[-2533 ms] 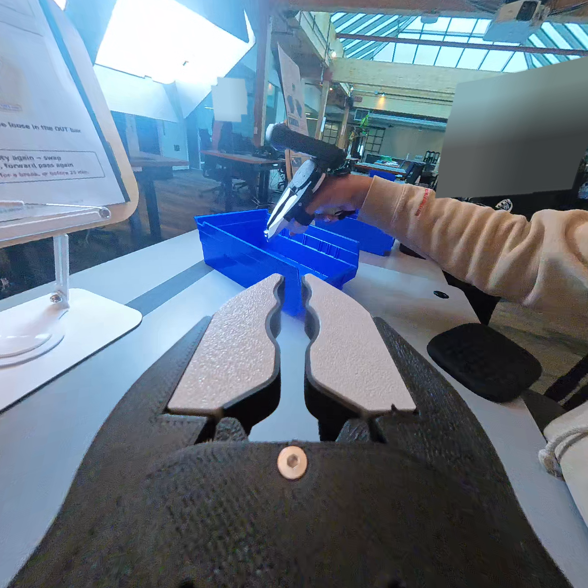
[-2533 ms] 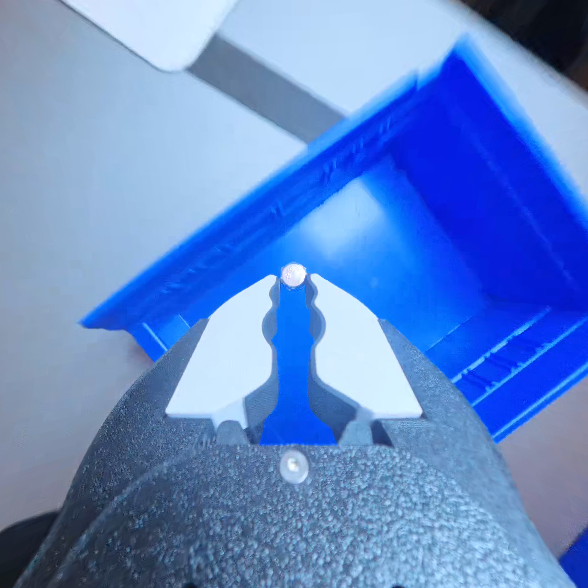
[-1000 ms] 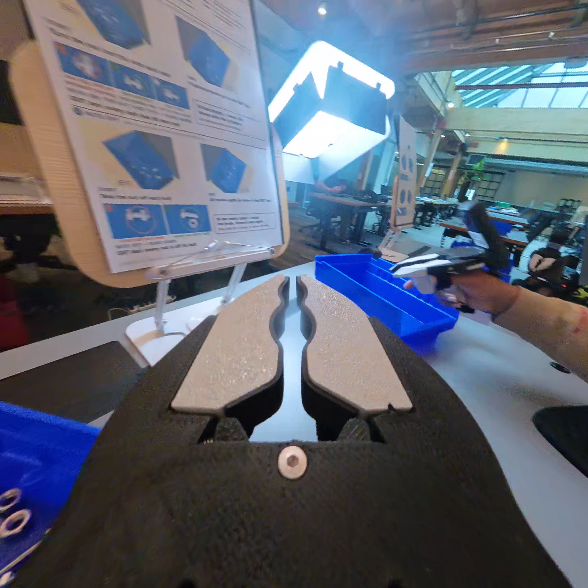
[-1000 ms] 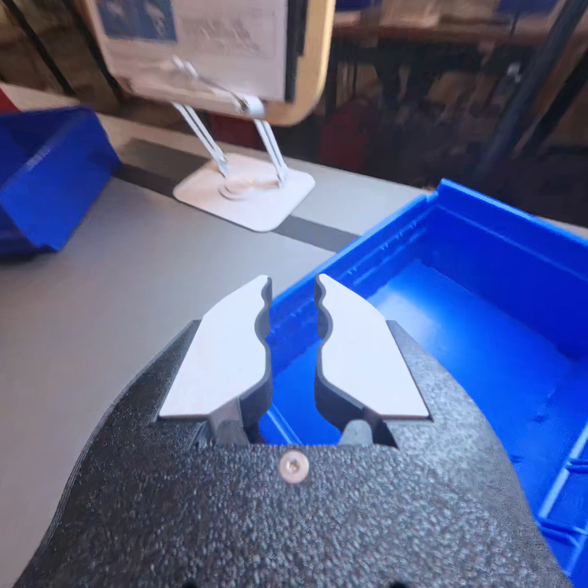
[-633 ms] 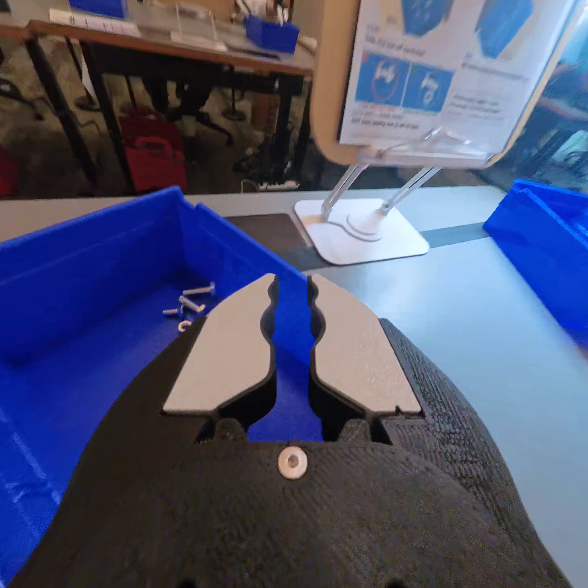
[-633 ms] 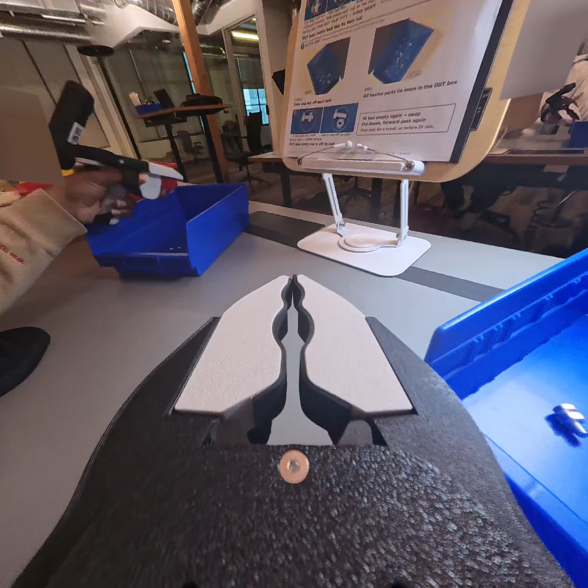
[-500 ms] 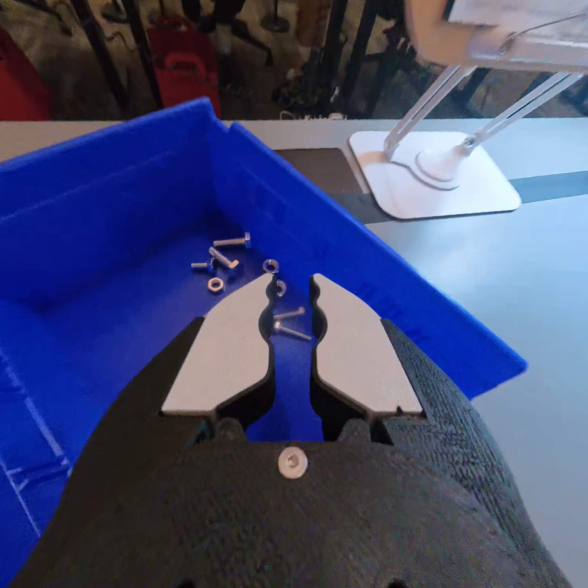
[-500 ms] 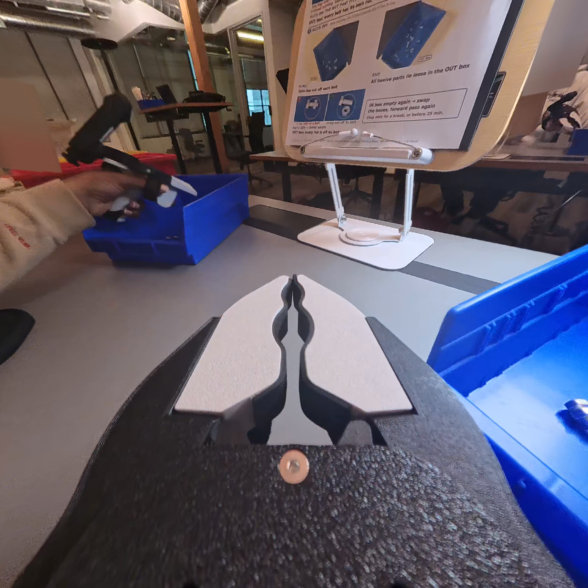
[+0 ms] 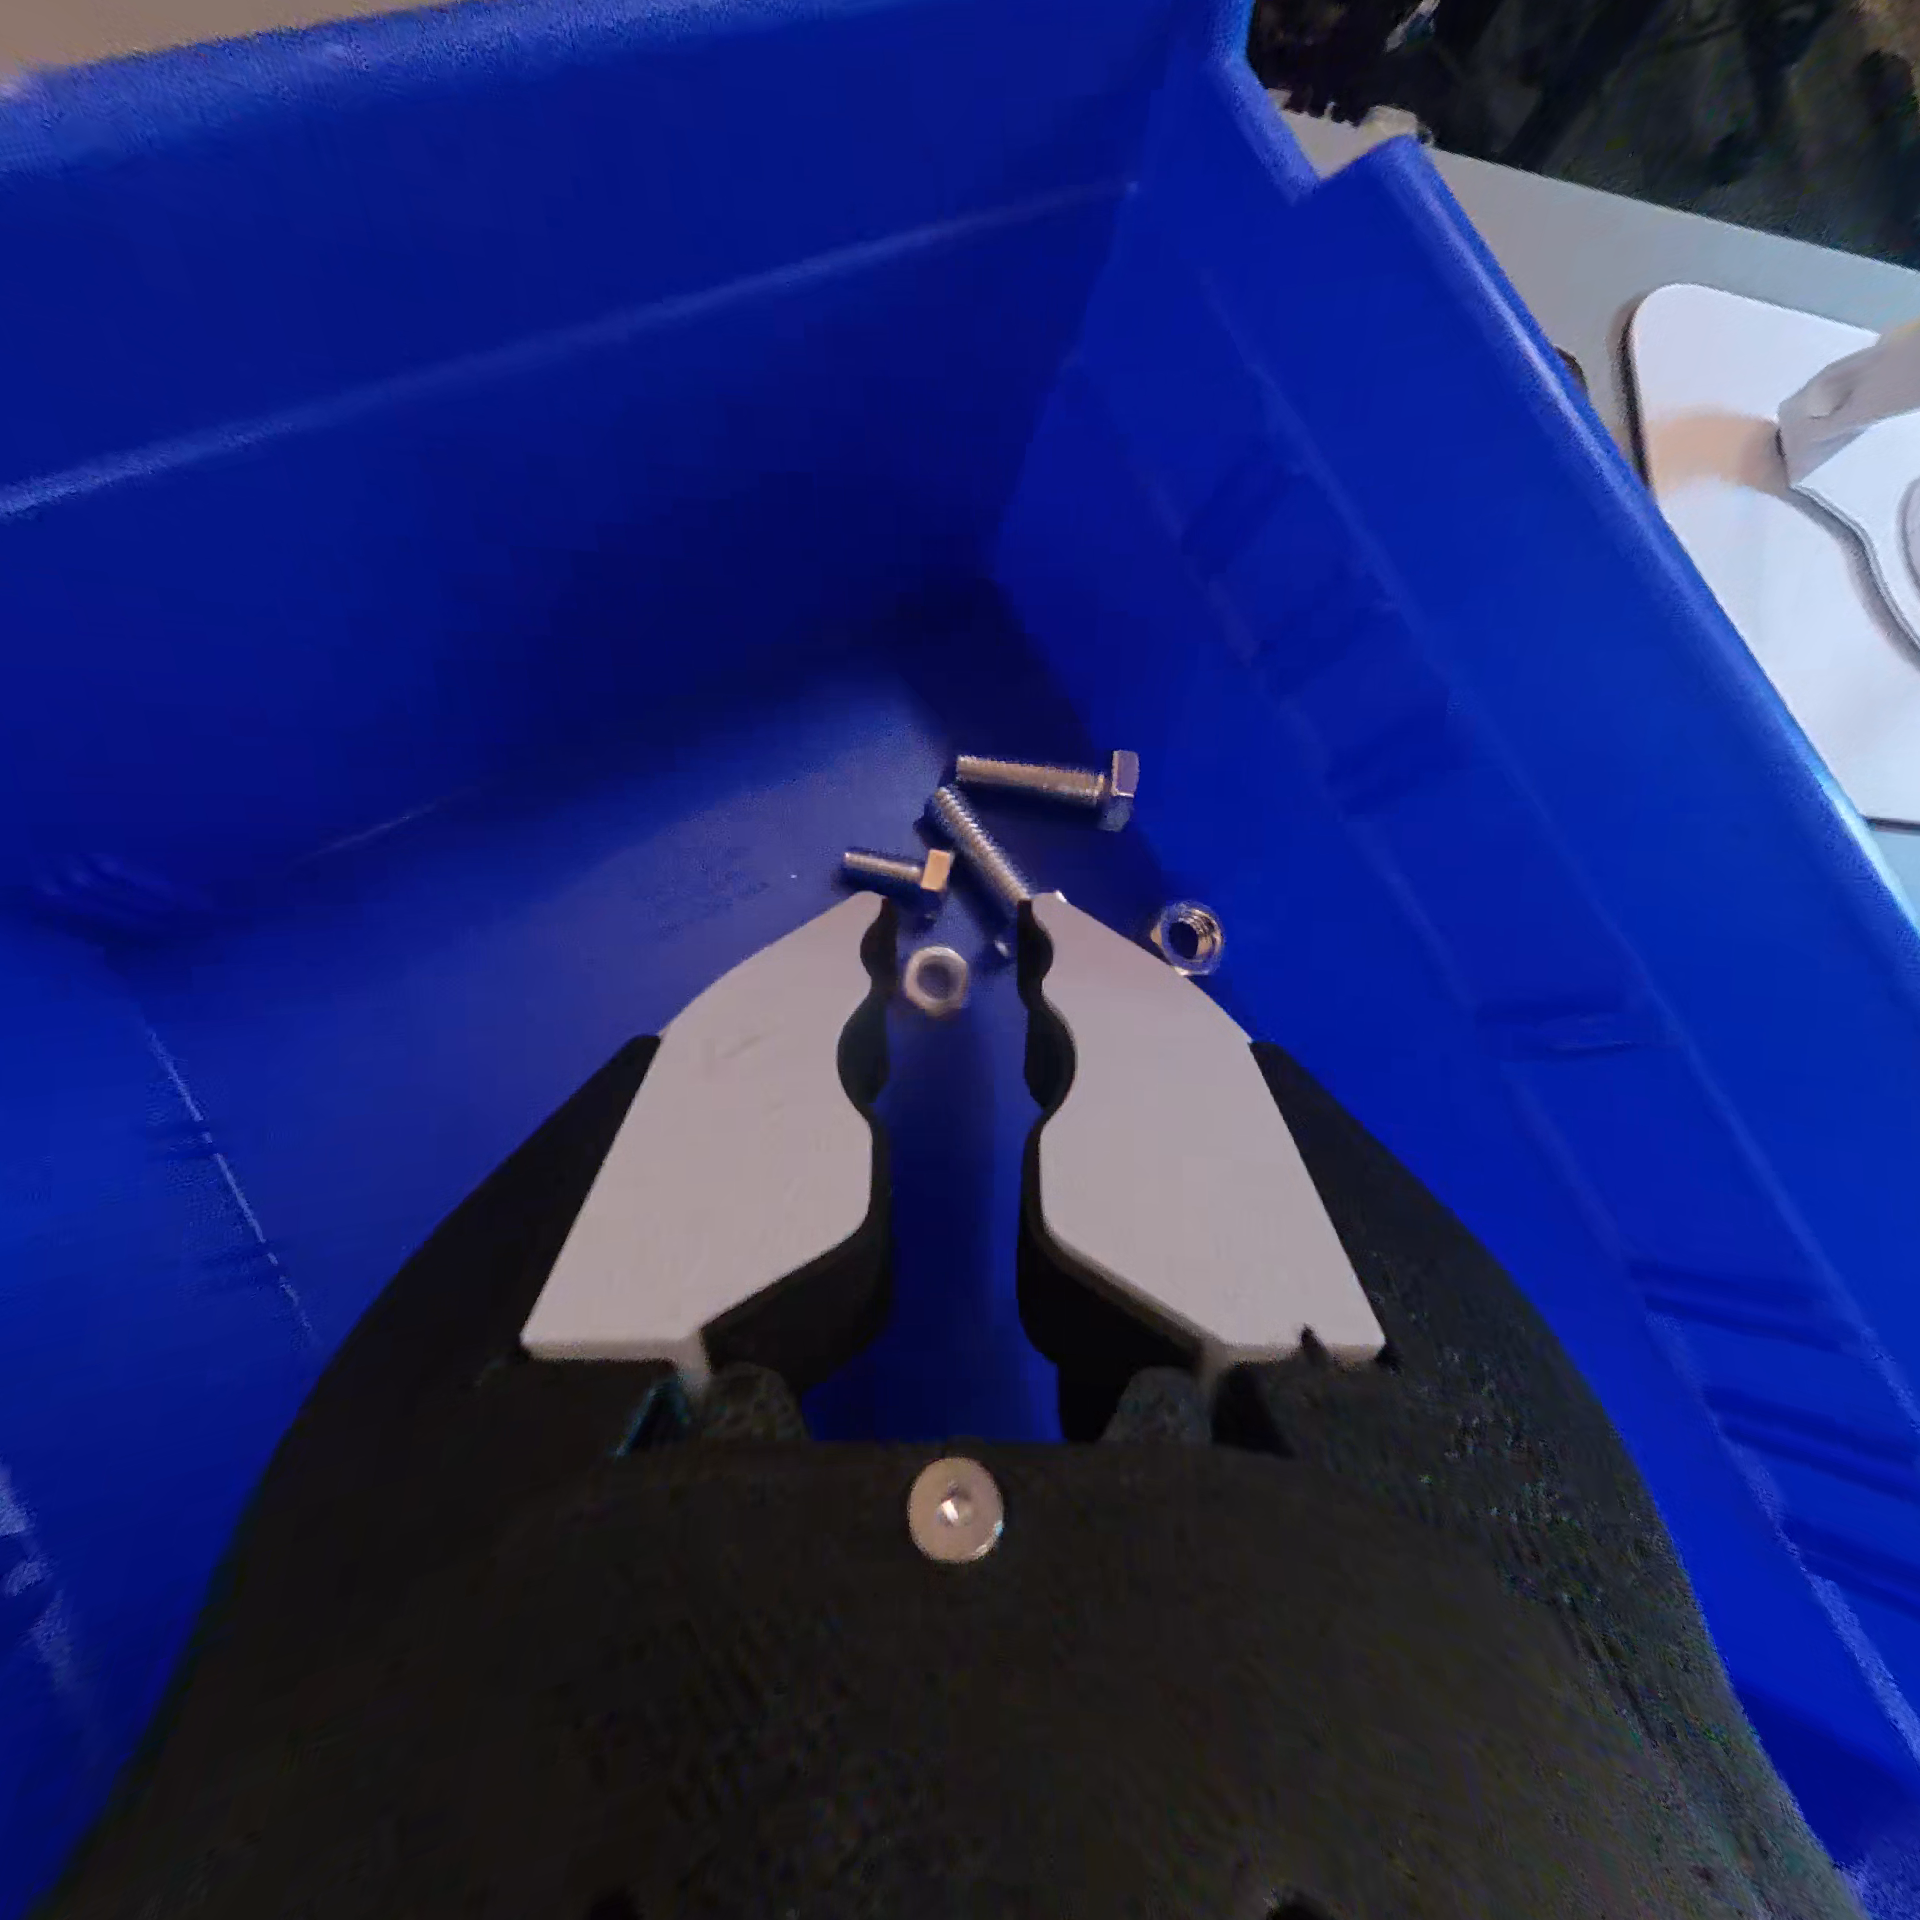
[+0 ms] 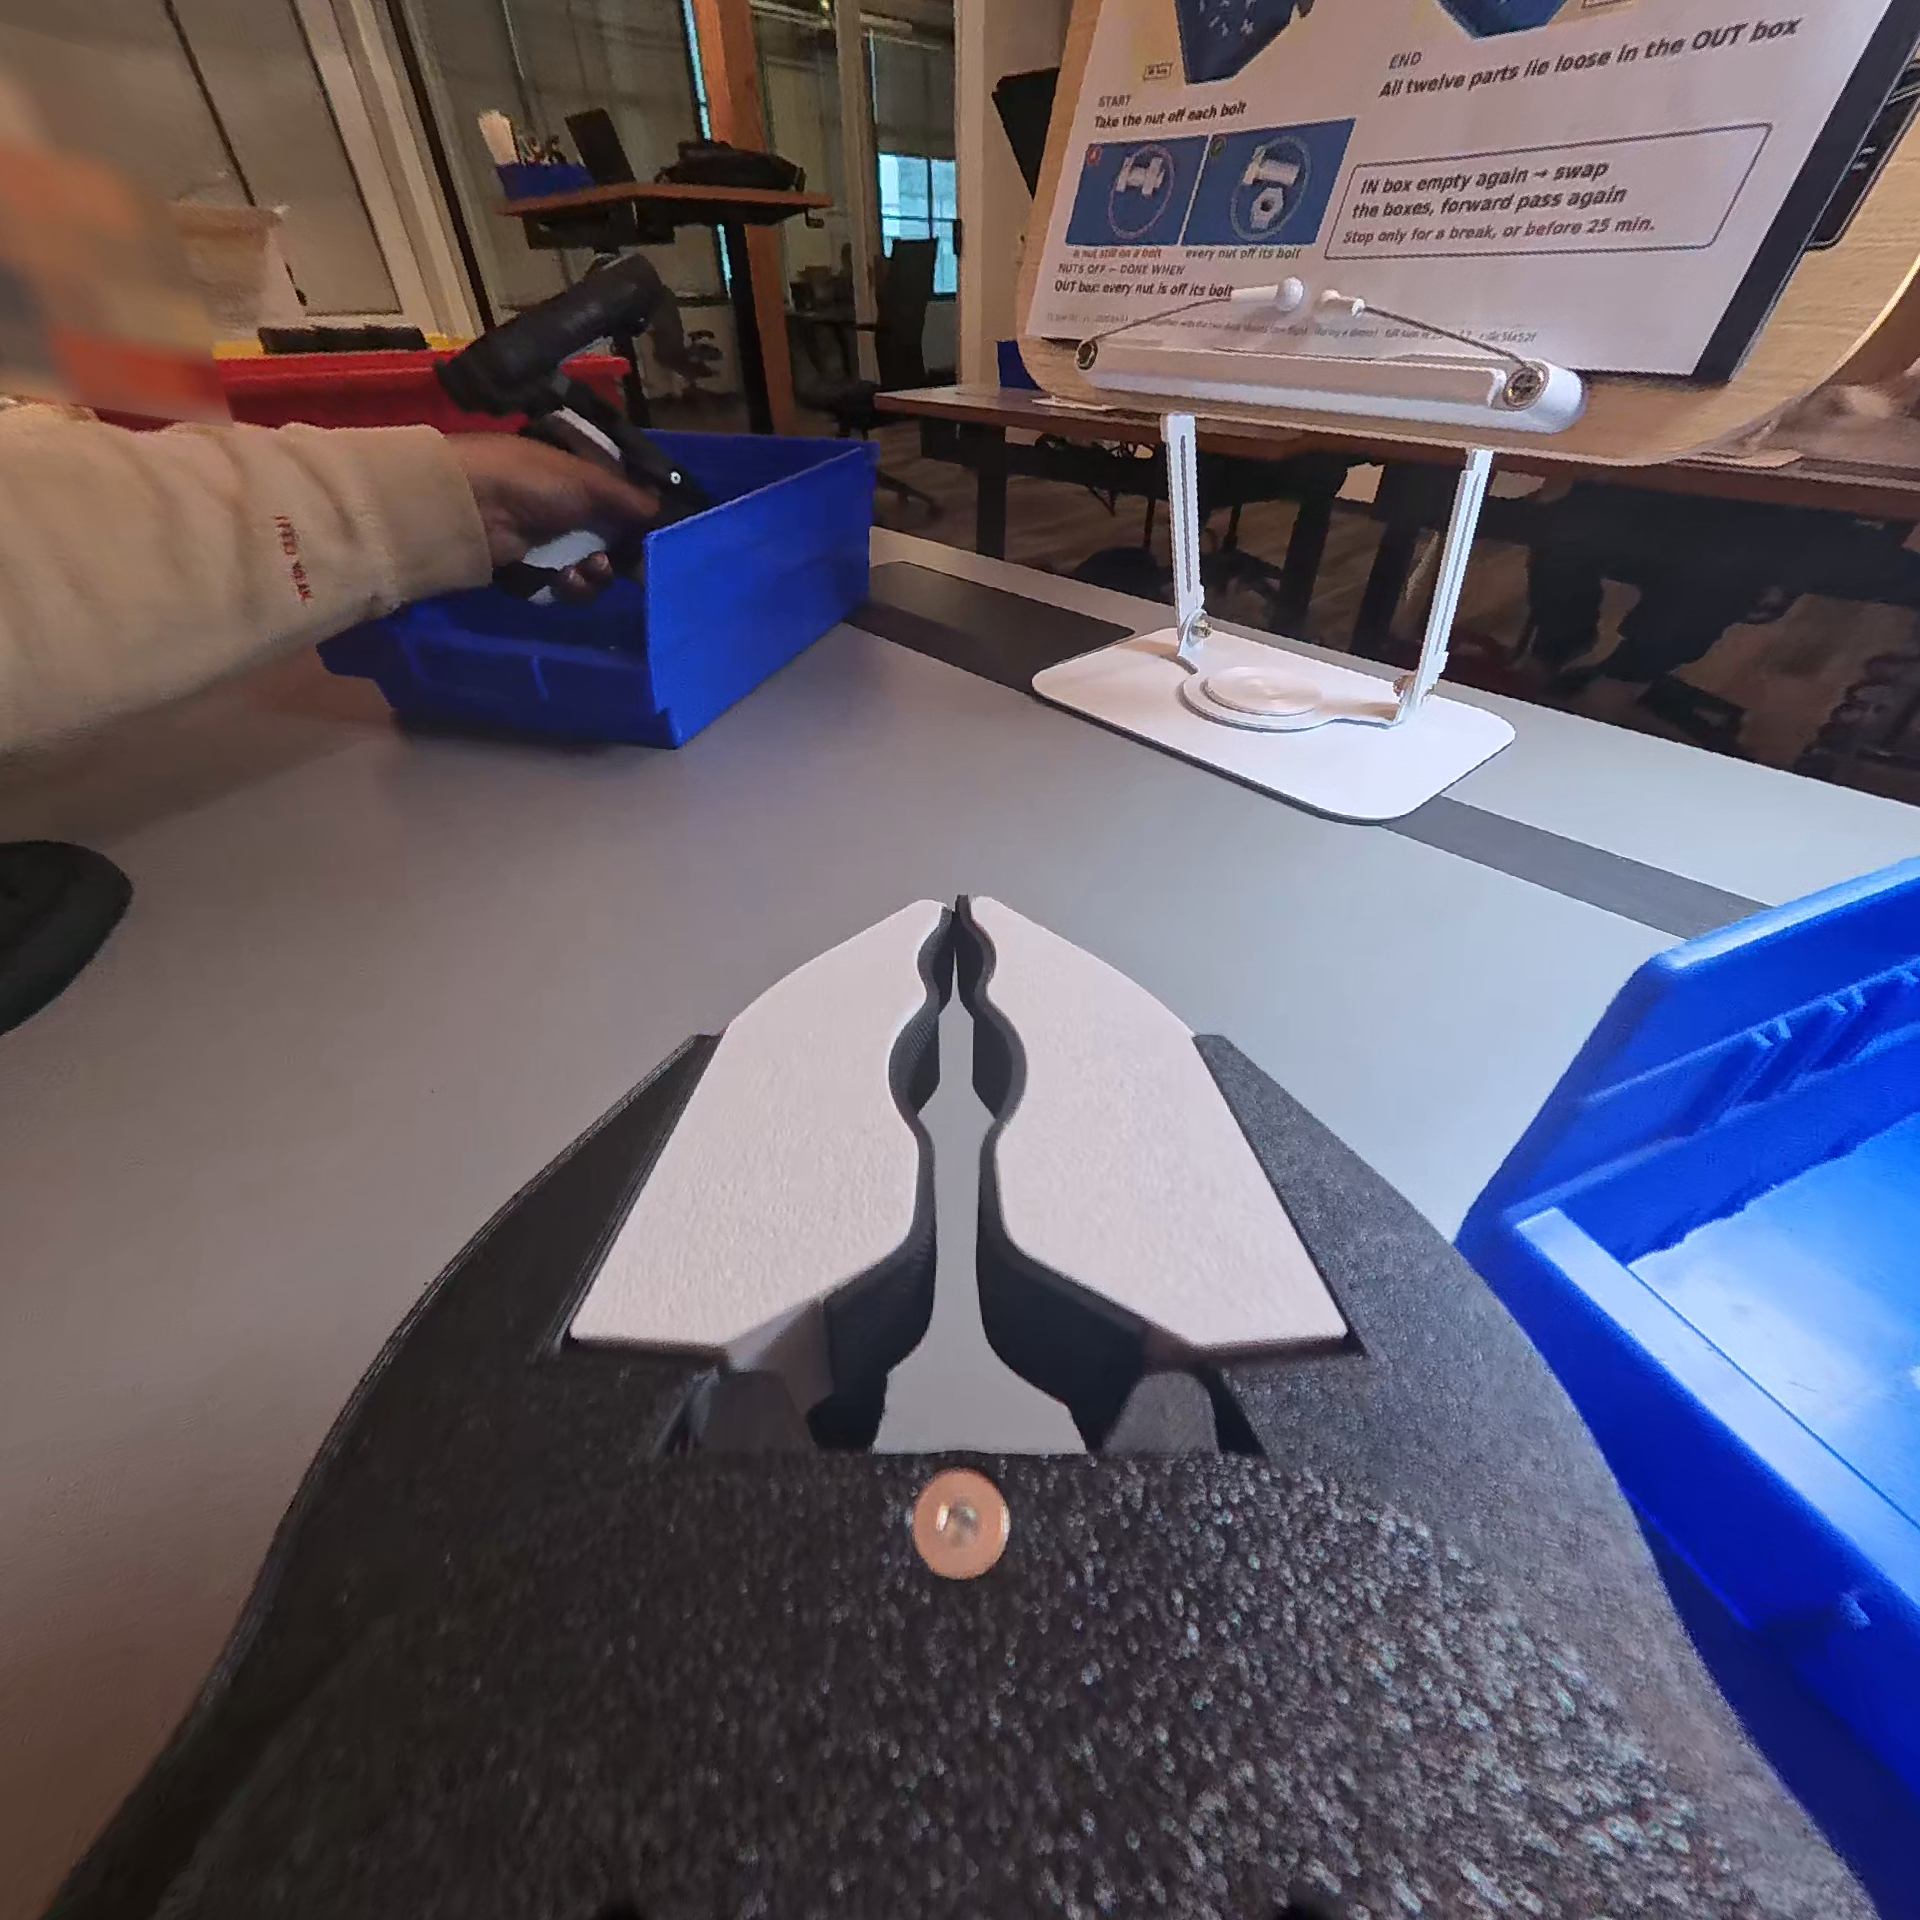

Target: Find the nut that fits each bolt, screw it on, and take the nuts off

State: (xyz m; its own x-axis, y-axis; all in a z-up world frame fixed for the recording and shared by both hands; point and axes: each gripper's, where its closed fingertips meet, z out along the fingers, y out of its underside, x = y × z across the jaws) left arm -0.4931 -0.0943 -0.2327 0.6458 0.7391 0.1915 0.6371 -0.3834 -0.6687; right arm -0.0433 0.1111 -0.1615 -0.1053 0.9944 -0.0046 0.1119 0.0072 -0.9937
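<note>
In the left wrist view my left gripper (image 9: pixel 951 914) is open, reaching down into a blue bin (image 9: pixel 520 416). A small silver nut (image 9: pixel 934 982) lies on the bin floor between its fingertips, not gripped. Three silver bolts lie just beyond: one long (image 9: pixel 1049 781), one short (image 9: pixel 896 871), one threaded shaft (image 9: pixel 975 854). A second nut (image 9: pixel 1188 937) lies right of the right fingertip. In the right wrist view my right gripper (image 10: pixel 958 912) is shut and empty above the grey table (image 10: pixel 520 935). The left gripper also shows in the right wrist view (image 10: pixel 582 416), inside the far blue bin (image 10: pixel 727 582).
A second blue bin (image 10: pixel 1714 1195) stands close at the right of my right gripper. A white stand (image 10: pixel 1278 717) holds an instruction sheet (image 10: pixel 1455 156) at the table's back. A black pad (image 10: pixel 52 925) lies at the left edge. A cream sleeve (image 10: pixel 208 561) reaches to the far bin.
My left gripper swung from the table over the left bin and dropped down to the nuts and bolts. My right gripper let go of a small part over the right bin, pulled back and shut.
</note>
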